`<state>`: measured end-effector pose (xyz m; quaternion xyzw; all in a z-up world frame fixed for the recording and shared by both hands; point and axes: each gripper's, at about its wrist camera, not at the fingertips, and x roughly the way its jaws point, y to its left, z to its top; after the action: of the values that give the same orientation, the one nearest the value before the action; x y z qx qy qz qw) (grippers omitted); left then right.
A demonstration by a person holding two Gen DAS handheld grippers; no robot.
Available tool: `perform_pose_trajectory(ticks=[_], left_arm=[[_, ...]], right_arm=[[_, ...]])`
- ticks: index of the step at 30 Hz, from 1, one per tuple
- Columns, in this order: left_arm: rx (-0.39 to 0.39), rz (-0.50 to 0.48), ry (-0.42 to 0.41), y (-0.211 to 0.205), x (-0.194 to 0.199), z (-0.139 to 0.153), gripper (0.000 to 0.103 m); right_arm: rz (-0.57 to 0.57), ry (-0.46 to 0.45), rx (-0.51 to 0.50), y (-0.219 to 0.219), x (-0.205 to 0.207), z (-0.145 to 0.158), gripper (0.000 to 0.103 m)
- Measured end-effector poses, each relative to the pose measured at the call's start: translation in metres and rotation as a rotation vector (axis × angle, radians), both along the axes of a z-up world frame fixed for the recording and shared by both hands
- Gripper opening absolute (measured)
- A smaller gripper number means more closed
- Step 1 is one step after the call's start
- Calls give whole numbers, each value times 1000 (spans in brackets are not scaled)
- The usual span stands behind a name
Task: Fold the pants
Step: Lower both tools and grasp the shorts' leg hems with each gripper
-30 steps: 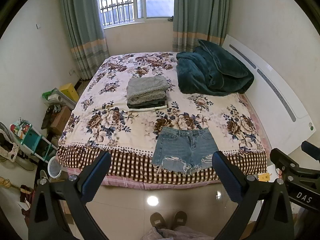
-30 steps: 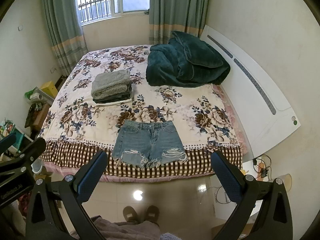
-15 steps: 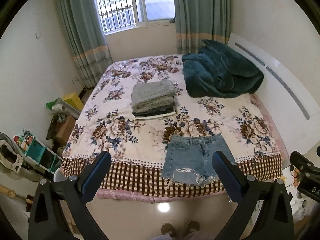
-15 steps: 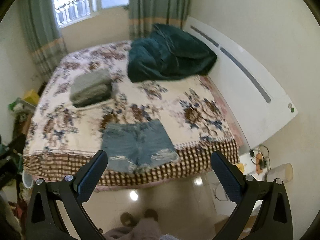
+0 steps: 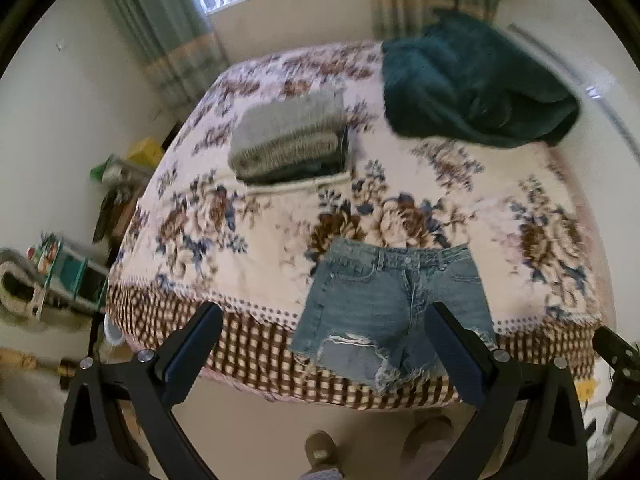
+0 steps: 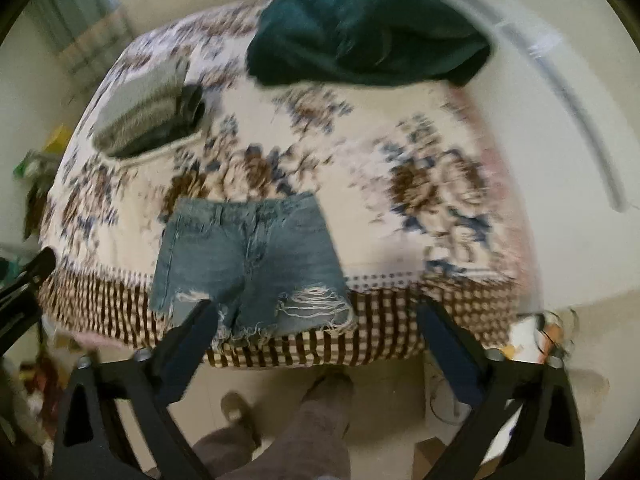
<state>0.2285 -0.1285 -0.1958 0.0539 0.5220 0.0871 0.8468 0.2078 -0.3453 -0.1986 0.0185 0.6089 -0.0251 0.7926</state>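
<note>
You held the left gripper [image 5: 320,354] and right gripper [image 6: 316,350] with jaws spread wide and empty above the frayed blue denim shorts [image 5: 394,314] lying flat at the floral bed's [image 5: 276,240] near edge, likely stiffish, light cloth best pinched at the waistband corners.

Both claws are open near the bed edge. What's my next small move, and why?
Probably bring both claws down to the denim shorts: they lie flat and unfolded at the bed edge. The left claw and right claw are open and holding nothing.
</note>
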Motion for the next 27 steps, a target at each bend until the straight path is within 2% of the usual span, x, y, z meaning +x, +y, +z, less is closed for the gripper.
perform_pose_trajectory(ticks=[1,3,6,10,12,15,17,22,25,26,27], left_arm=[[-4,25,23,-10,12,-16,103],[-10,62,56,-25,31,-46,103],[-62,121,158,-50,57,-113,103],[-143,206,292,-85,64,-200,103],[-216,257,364,-108,61,-247,103],[-329,291,470,-149,48,-308,103],[-389,298,495,-173,41,-335,103],[-450,333,527,-210,27,-385,103],[-401,331,517,-224,19,-397,102],[-368,322,507,-227,18,-398,100],[-350,320,494,-228,17,-396,94]], right_arm=[[38,41,31,-15,22,-23,81],[91,99,43,-33,56,-59,76],[128,160,61,-64,100,-114,76],[128,252,130,-96,148,-190,76],[126,316,155,-111,172,-237,76],[140,364,189,-114,192,-281,76],[166,385,186,-114,208,-311,76],[229,433,217,-89,235,-365,76],[258,439,251,-69,249,-391,76],[264,440,267,-63,253,-399,76],[267,446,283,-57,256,-406,76]])
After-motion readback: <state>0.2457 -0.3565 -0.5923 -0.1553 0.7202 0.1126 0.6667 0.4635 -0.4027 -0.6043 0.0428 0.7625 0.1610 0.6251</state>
